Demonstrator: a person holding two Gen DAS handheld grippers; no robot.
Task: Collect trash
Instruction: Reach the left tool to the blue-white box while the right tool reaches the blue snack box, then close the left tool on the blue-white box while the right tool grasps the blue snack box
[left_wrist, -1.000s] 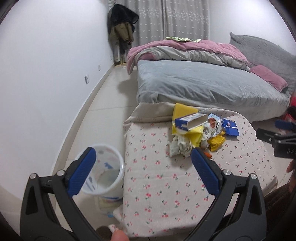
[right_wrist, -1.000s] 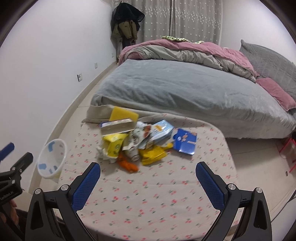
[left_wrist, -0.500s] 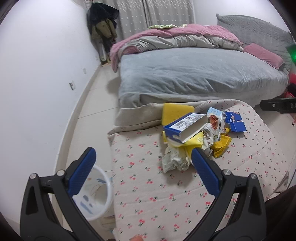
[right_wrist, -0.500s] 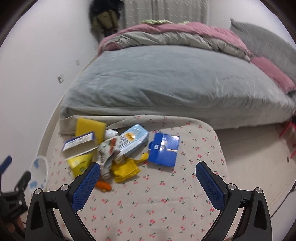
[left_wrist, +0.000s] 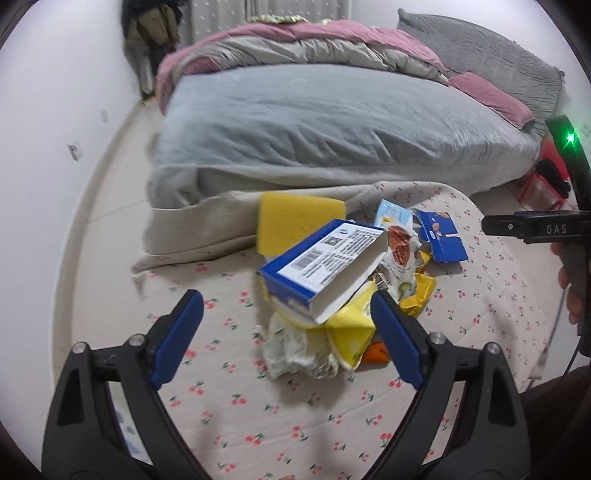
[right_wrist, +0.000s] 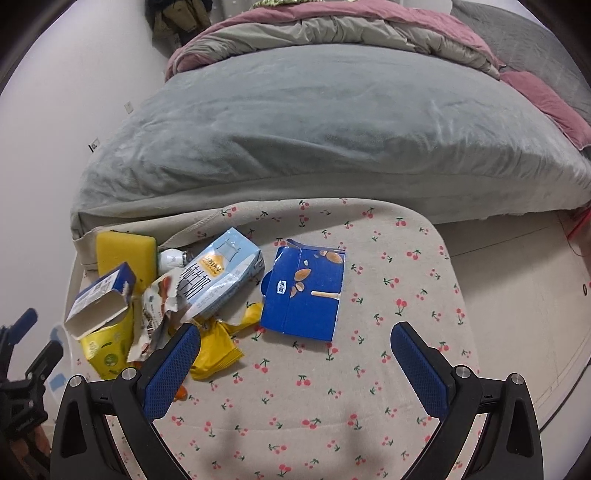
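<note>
A heap of trash lies on a cherry-print table (left_wrist: 280, 413): an open blue and white carton (left_wrist: 325, 258), a yellow sponge (left_wrist: 291, 221), crumpled yellow wrappers (left_wrist: 351, 332), a pale blue packet (right_wrist: 221, 273) and a flattened blue box (right_wrist: 306, 291). My left gripper (left_wrist: 286, 332) is open and empty, just in front of the blue and white carton. My right gripper (right_wrist: 295, 365) is open and empty, just short of the flattened blue box.
A large bed with a grey blanket (left_wrist: 332, 122) stands right behind the table. A white bin (right_wrist: 59, 339) on the floor at the table's left shows only in part. Coats (left_wrist: 151, 33) hang in the far corner. A red object (left_wrist: 546, 173) is on the floor at right.
Both grippers have moved forward and down toward the trash heap. The bin has slid almost out of the left wrist view. Both stay open.
</note>
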